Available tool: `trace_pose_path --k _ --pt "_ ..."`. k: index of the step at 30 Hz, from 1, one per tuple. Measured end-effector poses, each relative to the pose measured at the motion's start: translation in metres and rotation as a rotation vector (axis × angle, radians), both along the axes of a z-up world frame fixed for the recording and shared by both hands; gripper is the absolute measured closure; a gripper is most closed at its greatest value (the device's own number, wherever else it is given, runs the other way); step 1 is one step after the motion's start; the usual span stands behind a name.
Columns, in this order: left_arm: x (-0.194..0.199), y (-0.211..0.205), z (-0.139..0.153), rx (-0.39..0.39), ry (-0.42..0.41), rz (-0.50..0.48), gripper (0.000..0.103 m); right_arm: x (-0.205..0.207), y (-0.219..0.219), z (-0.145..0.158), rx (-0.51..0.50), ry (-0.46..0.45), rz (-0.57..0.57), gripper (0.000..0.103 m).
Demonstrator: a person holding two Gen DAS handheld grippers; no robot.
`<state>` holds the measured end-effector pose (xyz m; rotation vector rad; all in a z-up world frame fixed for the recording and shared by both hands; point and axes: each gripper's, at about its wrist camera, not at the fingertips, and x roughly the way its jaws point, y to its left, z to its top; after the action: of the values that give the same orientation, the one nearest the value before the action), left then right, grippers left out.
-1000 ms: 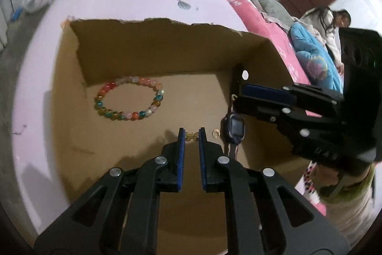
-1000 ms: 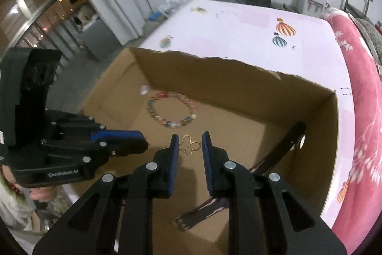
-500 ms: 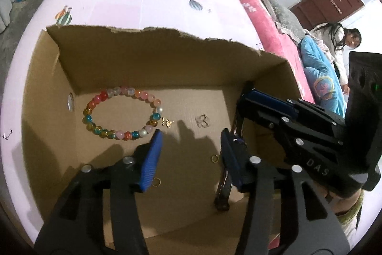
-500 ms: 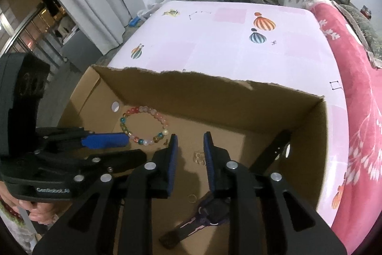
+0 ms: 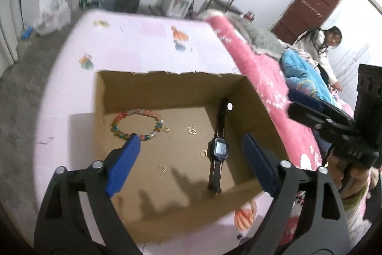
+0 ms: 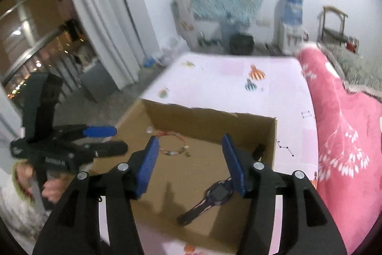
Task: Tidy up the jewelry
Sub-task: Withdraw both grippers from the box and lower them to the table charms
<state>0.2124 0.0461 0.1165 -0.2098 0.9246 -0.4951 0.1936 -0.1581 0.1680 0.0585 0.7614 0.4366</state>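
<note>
My left gripper (image 5: 188, 159) and right gripper (image 6: 191, 166) are both opening, empty, above the cardboard box (image 5: 167, 87). Inside it lie the bead bracelet (image 5: 136, 122) at ten o'clock, gold charm (image 5: 193, 130) centre, and watch (image 5: 218, 147) at three o'clock, dropped there for gathering.

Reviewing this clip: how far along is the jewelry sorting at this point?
Done: bead bracelet, gold charm, watch and small rings lie in the cardboard box. In hand: nothing; left gripper and right gripper are opening, empty, above it. Left: no loose jewelry visible outside.
</note>
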Motion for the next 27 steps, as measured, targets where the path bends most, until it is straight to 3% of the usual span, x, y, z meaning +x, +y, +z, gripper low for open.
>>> trace_pose_path --k 4,8,10,14,20,22,27 --pt "-0.061 0.030 0.017 0.009 -0.114 0.029 0.010 -0.062 -0.005 0.011 0.033 -0.057 0.050 0.041" --pt "-0.107 0.050 0.001 0.028 -0.128 0.053 0.008 -0.107 -0.004 -0.007 0.068 -0.049 0.073 0.040" --pt "-0.121 0.056 -0.020 0.031 -0.105 0.069 0.008 -0.123 -0.001 -0.029 0.084 -0.010 0.057 0.040" --pt "-0.133 0.062 -0.077 -0.039 0.023 0.089 0.008 -0.136 0.008 -0.078 0.103 0.094 0.020 0.040" --pt "-0.140 0.059 -0.130 0.003 0.098 0.135 0.008 -0.141 0.030 -0.128 0.057 0.174 -0.012 0.040" --pt "-0.141 0.058 -0.137 0.027 0.092 0.139 0.008 -0.139 0.039 -0.138 0.032 0.180 -0.017 0.040" --pt "-0.145 0.044 -0.144 0.208 -0.006 0.115 0.008 -0.133 0.048 -0.151 0.046 0.195 -0.024 0.040"
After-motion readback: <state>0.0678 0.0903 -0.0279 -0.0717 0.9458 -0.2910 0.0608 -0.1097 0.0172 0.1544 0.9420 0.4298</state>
